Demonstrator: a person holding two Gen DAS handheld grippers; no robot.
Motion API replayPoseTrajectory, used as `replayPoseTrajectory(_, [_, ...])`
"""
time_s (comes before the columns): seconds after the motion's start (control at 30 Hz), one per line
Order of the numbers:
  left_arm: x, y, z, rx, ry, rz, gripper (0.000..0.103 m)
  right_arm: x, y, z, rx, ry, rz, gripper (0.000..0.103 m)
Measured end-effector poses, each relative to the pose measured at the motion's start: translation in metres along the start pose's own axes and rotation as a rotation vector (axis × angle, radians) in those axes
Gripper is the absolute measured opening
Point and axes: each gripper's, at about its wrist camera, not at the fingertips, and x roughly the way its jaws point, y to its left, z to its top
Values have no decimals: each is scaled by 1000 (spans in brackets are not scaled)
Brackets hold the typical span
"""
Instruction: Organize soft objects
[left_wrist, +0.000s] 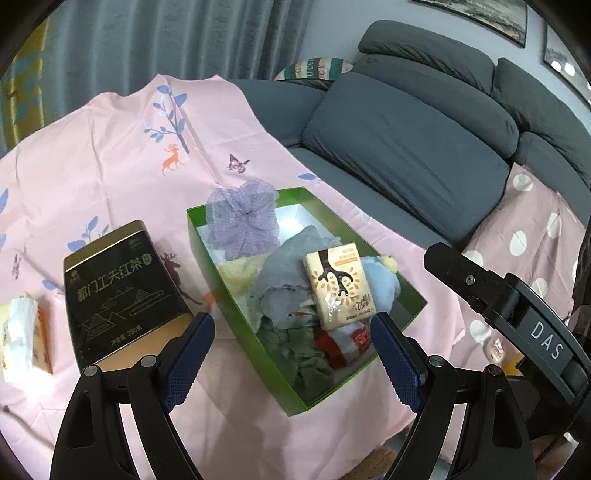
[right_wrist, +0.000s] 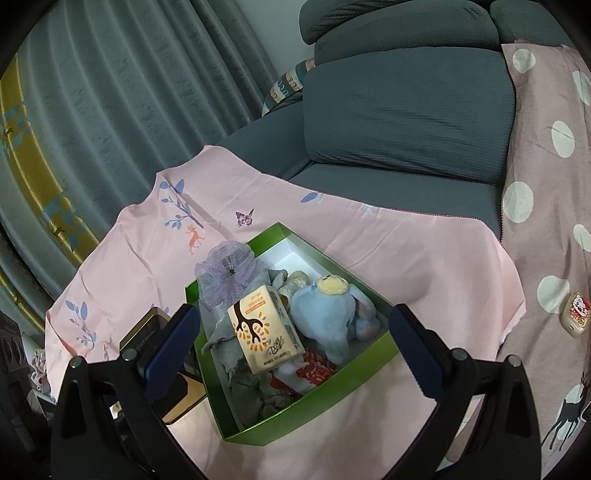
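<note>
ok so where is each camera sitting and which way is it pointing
Left wrist: on the left tongs, looking forward and down at the green box and black tea tin; its open fingers and the right tongs show.
Right wrist: on the right tongs, looking at the same box from its right; only its open fingers show.
Shared: box, tissue pack, blue plush, purple pouf, pink cloth, sofa.

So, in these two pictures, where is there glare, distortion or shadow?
Left wrist view: glare on the tissue pack's plastic wrap and on the black tea tin; the sofa bends with the fisheye. Right wrist view: curtains curve strongly; the green box's white floor is bright at the far corner; corners are black in both.
</note>
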Motion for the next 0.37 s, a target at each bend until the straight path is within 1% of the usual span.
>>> replayPoseTrajectory(0.37, [-2, 1, -1, -3, 1, -5, 87, 3, 3, 0, -6, 7, -2, 102])
